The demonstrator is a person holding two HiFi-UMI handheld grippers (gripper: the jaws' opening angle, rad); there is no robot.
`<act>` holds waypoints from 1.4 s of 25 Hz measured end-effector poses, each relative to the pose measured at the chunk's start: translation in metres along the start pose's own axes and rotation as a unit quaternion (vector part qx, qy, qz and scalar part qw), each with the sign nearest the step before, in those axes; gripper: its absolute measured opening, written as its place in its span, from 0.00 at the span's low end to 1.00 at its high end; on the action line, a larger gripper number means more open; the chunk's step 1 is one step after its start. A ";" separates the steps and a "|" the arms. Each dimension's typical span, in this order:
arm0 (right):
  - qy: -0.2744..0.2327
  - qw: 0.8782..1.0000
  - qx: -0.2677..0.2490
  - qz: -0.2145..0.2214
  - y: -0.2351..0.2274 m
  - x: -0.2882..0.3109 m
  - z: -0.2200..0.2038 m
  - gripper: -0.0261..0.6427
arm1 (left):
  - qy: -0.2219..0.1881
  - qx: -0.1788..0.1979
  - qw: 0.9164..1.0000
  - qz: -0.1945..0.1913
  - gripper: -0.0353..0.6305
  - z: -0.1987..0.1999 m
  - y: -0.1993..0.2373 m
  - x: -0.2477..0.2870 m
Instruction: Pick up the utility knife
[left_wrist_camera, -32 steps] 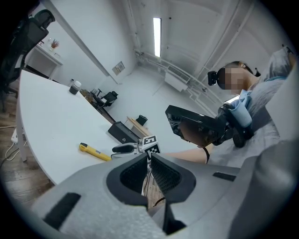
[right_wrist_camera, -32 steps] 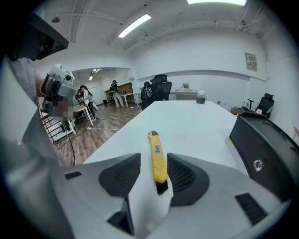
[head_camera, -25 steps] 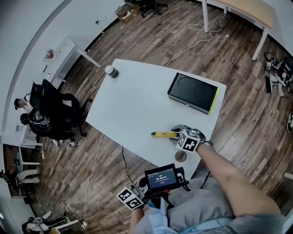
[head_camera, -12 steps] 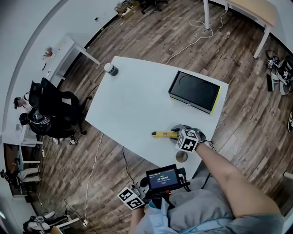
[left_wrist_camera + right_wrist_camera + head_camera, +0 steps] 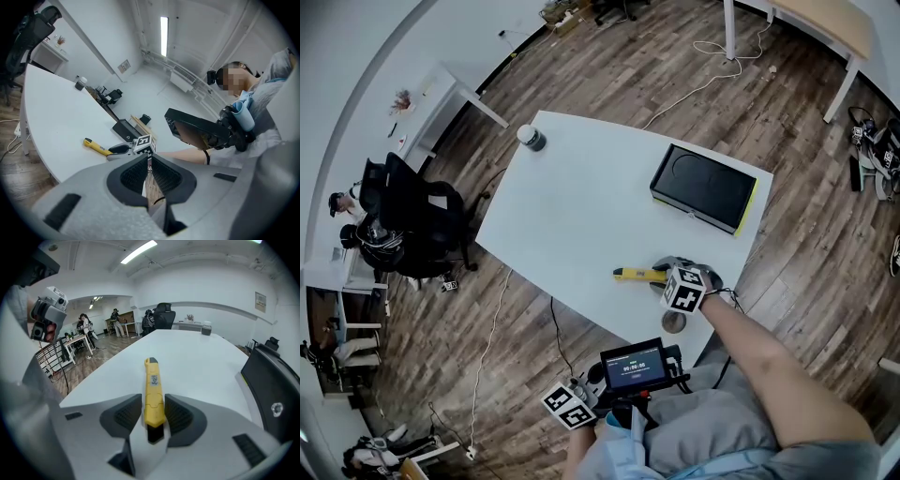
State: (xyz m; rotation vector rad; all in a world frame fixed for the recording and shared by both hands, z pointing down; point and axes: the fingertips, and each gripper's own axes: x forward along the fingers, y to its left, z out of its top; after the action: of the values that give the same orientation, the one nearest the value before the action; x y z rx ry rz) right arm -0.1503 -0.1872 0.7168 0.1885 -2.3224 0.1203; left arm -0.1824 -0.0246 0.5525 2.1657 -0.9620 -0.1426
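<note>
The yellow utility knife [image 5: 635, 275] lies near the front right edge of the white table [image 5: 581, 206], its black rear end between my right gripper's jaws. In the right gripper view the knife [image 5: 153, 385] points straight away from the camera, and the right gripper [image 5: 153, 417] has its pads against both sides of the handle. From the head view the right gripper [image 5: 662, 275] rests at the table's edge. My left gripper [image 5: 150, 161] is shut on nothing and held low, off the table by the person's lap [image 5: 581, 401]. The left gripper view also shows the knife [image 5: 95, 146].
A black flat box [image 5: 703, 189] with a yellow-green edge sits at the table's far right. A small dark cup [image 5: 530, 138] stands at the far left corner. A screen device [image 5: 631, 364] hangs before the person's chest. Office chairs [image 5: 412, 230] stand left of the table.
Neither gripper nor the knife has visibly moved; only the head camera has shifted slightly.
</note>
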 end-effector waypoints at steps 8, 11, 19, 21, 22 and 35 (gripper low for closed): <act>0.002 1.000 0.011 0.005 0.001 -0.001 -0.002 0.25 | -0.004 0.000 1.000 0.000 0.08 -0.002 -0.004 0.003; 0.002 1.000 0.014 0.004 0.001 -0.001 -0.002 0.25 | -0.006 0.000 1.000 0.001 0.08 -0.004 -0.006 0.003; 0.003 1.000 0.029 -0.003 -0.002 -0.001 -0.001 0.24 | -0.011 0.002 1.000 0.006 0.08 -0.006 -0.010 0.000; 0.000 0.999 0.046 -0.004 -0.003 -0.003 0.000 0.24 | -0.011 0.002 1.000 0.008 0.08 -0.005 -0.011 -0.001; -0.003 0.998 0.056 -0.003 -0.003 -0.004 0.000 0.24 | -0.011 0.002 1.000 0.009 0.08 -0.005 -0.012 -0.002; -0.008 0.954 0.296 0.042 0.002 -0.019 -0.020 0.24 | -0.015 0.006 1.000 -0.006 0.08 -0.005 -0.017 0.004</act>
State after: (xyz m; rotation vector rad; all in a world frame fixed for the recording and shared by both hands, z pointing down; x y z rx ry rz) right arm -0.1234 -0.1804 0.7164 0.3878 -2.2496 0.8617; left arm -0.1675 -0.0175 0.5450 2.1856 -0.9696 -0.1748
